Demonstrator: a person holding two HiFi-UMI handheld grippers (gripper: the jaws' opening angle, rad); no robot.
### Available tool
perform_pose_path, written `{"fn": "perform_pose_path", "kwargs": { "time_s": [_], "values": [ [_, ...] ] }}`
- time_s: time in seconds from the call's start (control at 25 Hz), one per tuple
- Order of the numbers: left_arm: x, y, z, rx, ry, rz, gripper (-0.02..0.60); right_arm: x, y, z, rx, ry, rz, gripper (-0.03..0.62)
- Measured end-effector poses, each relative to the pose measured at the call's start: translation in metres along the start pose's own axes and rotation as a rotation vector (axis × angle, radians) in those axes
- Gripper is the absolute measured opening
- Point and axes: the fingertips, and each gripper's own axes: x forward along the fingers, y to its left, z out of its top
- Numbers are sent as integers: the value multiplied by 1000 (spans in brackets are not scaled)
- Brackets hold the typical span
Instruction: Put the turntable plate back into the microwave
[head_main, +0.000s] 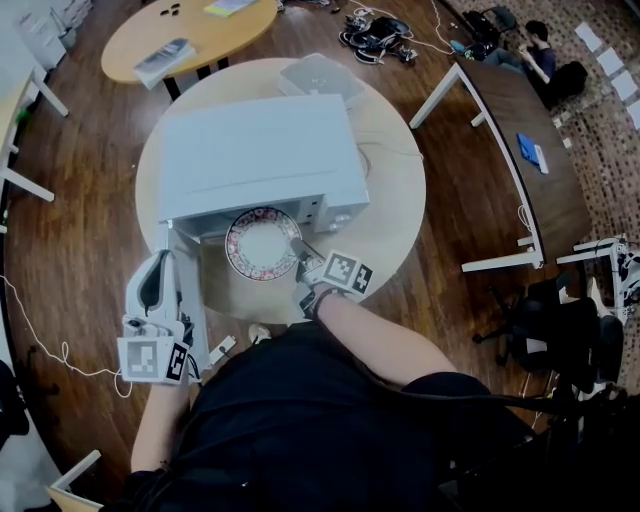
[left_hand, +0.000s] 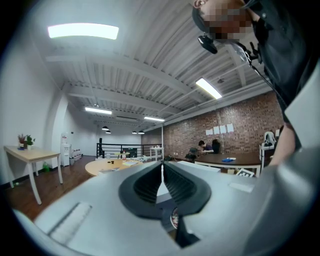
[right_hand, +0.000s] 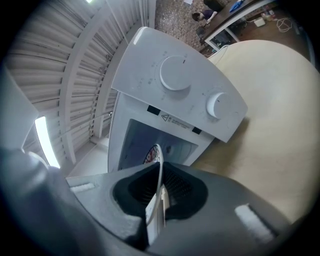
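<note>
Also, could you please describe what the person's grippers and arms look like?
The left gripper and right gripper have smooth, pale grey shells, with black ribbed pads set in a black recess. The left cube and right cube are white with black square markers. The person wears a black top whose sleeves leave the forearms bare.

a white microwave (head_main: 250, 150) sits on a round pale surface (head_main: 395, 200), its door (head_main: 190, 290) swung open toward the person. the turntable plate (head_main: 258, 245), white with a red patterned rim, lies level at the oven's mouth, part inside and part sticking out. the right tongs (head_main: 300, 252) meet its near right edge. the left tongs (head_main: 163, 262) sit beside the open door, apart from the plate.
</note>
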Motion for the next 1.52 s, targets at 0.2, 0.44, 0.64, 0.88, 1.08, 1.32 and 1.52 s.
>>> {"fn": "perform_pose_path", "kwargs": {
  "time_s": [0.2, 0.44, 0.64, 0.88, 1.08, 1.32, 1.52],
  "values": [
    [8, 3, 0, 0, 5, 12, 12, 11, 0, 4, 3, 3, 7, 18],
    [21, -2, -3, 18, 4, 10, 12, 12, -5, 9, 14, 3, 0, 18],
    [22, 3, 2, 26, 11, 10, 12, 19, -3, 9, 18, -1, -4, 18],
    [30, 12, 1, 22, 17, 16, 12, 35, -1, 7, 20, 11, -7, 18],
    [34, 19, 1, 17, 20, 6, 12, 46, 3, 7, 21, 3, -5, 18],
    [42, 25, -3, -1, 23, 9, 11, 58, 6, 7, 18, 14, -10, 18],
    [45, 25, -6, -6, 28, 1, 11, 58, 3, 10, 23, 8, -20, 18]
  ]
}}
